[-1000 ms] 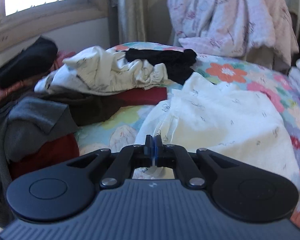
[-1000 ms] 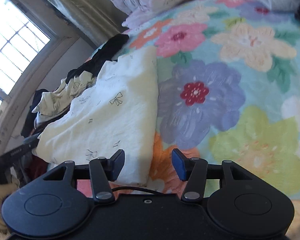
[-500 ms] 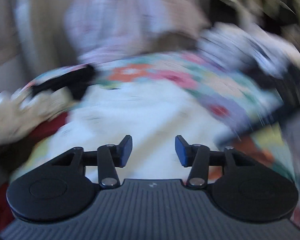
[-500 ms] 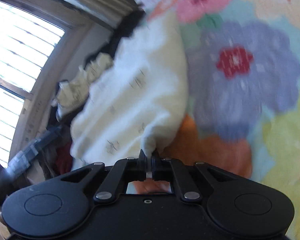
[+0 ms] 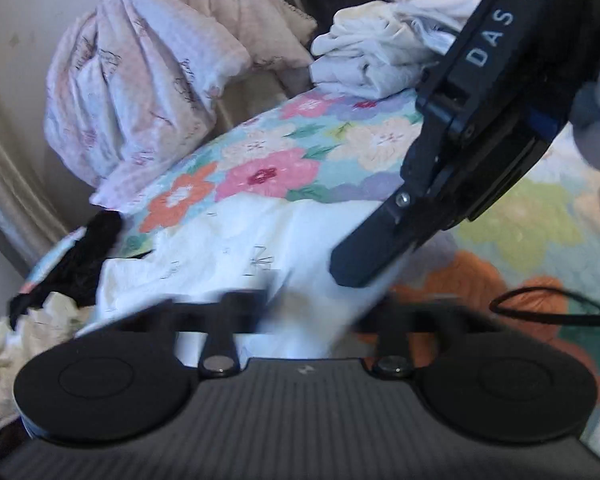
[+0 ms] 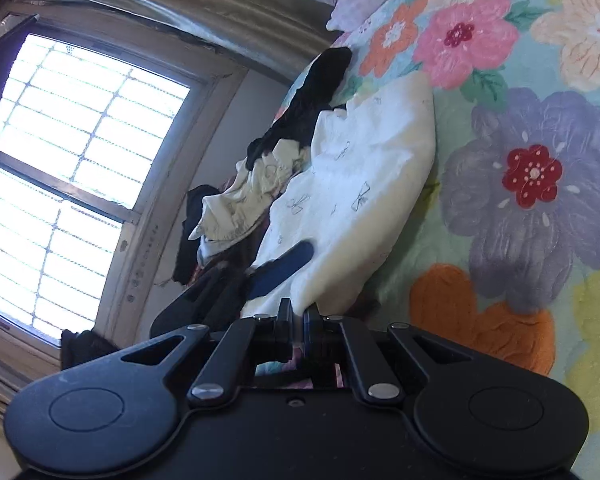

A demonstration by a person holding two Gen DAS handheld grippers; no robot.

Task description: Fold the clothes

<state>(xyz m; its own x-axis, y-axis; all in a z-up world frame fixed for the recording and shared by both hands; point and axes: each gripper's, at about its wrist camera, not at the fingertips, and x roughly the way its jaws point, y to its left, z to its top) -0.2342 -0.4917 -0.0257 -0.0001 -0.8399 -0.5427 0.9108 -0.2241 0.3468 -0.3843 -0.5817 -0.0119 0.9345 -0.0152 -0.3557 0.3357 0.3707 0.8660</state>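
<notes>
A: How far along are we?

B: Partway, I'd judge. The white garment [image 6: 352, 200] lies ahead of both grippers as a flat slab with one clean folded edge, so at least one fold looks done. The left gripper [image 5: 312, 312] hangs over its near end with fingers spread wide and nothing between them, though they are blurred. The right gripper [image 6: 296, 316] is pinched tight on the garment's near corner.

A: What's left?

B: Probably another fold, then the rest: a heap [image 6: 240, 204] of cream, black and dark clothes past the garment on the left, unfolded.

A: And the room?

B: Left of the right gripper, a barred window [image 6: 68, 160] with a curtain [image 6: 172, 8] above. Underneath everything, a floral bedspread [image 6: 532, 168], soft and uneven. Ahead of the left gripper, a pink quilt [image 5: 148, 72], and a white bundle [image 5: 384, 52] to the right.
</notes>
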